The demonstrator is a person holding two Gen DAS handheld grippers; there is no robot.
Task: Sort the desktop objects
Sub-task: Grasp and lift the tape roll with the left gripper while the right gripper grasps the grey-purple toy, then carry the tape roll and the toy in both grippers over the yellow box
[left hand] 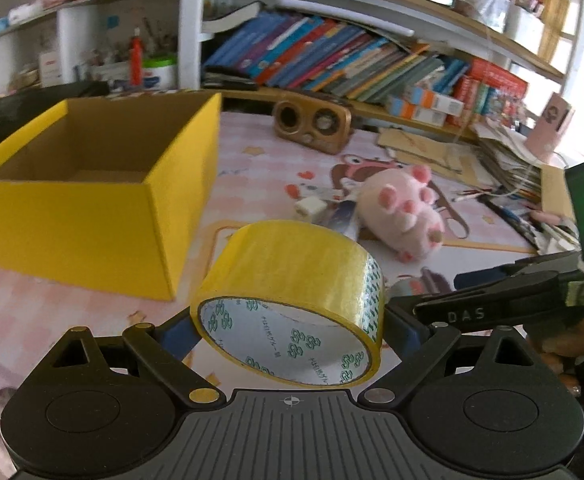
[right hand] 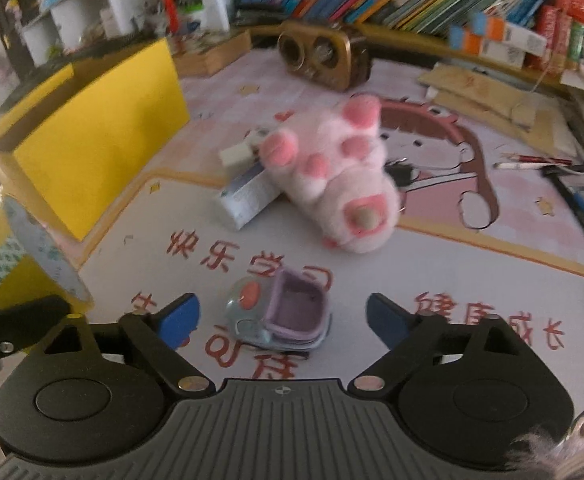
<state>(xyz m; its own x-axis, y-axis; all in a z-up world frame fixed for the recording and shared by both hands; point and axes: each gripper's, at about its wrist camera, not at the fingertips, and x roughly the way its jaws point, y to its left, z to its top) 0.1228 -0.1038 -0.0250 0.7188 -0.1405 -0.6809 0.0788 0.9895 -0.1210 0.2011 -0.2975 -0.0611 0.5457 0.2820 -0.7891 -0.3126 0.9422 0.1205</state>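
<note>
My left gripper (left hand: 288, 332) is shut on a roll of yellow tape (left hand: 292, 280), held above the desk just right of an open yellow box (left hand: 92, 208). The same tape roll (right hand: 32, 256) shows at the left edge of the right wrist view. My right gripper (right hand: 282, 320) is open, its blue pads apart on either side of a small grey and purple toy (right hand: 280, 312) that lies on the desk mat; neither pad touches it. A pink plush toy (right hand: 340, 180) lies beyond, beside a white tube box (right hand: 248, 196) and a small white block (right hand: 236, 154).
A brown retro speaker (right hand: 324, 54) stands at the back of the pink cartoon desk mat (right hand: 472, 248). Leaning books (left hand: 332, 56) fill the shelf behind. Stacked papers and pens (right hand: 540, 160) crowd the right edge. The yellow box (right hand: 92, 128) stands at the left.
</note>
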